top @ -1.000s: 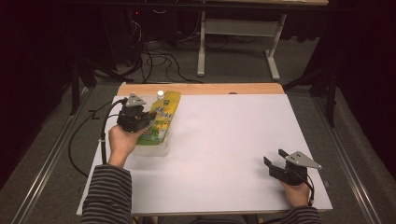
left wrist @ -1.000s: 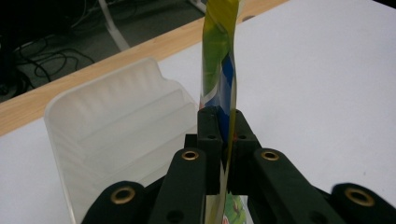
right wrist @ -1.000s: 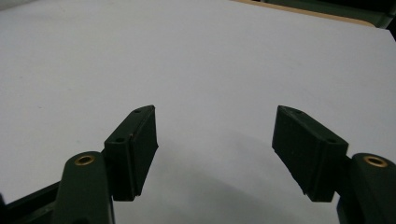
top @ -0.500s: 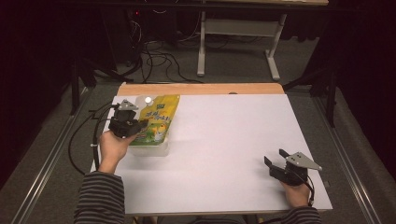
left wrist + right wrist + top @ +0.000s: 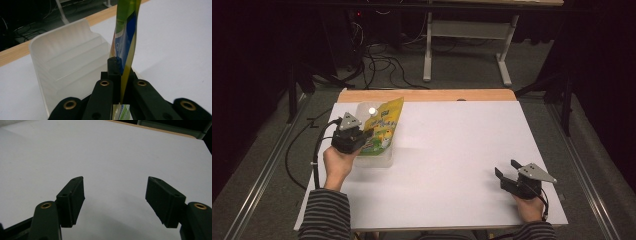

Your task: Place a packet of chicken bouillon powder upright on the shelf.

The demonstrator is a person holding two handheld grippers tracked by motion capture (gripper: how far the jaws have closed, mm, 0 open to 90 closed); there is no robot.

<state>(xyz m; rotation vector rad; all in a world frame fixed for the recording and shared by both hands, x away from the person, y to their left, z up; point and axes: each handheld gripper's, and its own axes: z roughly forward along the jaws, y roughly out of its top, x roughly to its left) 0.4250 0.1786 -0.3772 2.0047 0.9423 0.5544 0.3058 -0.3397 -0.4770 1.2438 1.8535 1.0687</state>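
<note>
Pouch [image 5: 383,127] in yellow and green sits pinched in your left tongs [image 5: 362,136], whose jaws are clamped on its near edge; in the left gripper view the pouch [image 5: 125,37] rises edge-on straight out from between the closed jaws. It stands over a clear plastic container [image 5: 374,157] at the far left of the white surface [image 5: 452,150], near the wooden strip along the far edge. Its long axis runs away from you and slightly to the right, with the white cap [image 5: 372,111] at the far upper end and the lower end toward your left hand [image 5: 337,162]. The container [image 5: 67,72] lies just left of the pouch in the left gripper view. Your right tongs [image 5: 508,175] rest low at the near right of the surface, well apart from the pouch, jaws wide apart with bare surface [image 5: 112,157] between them.
</note>
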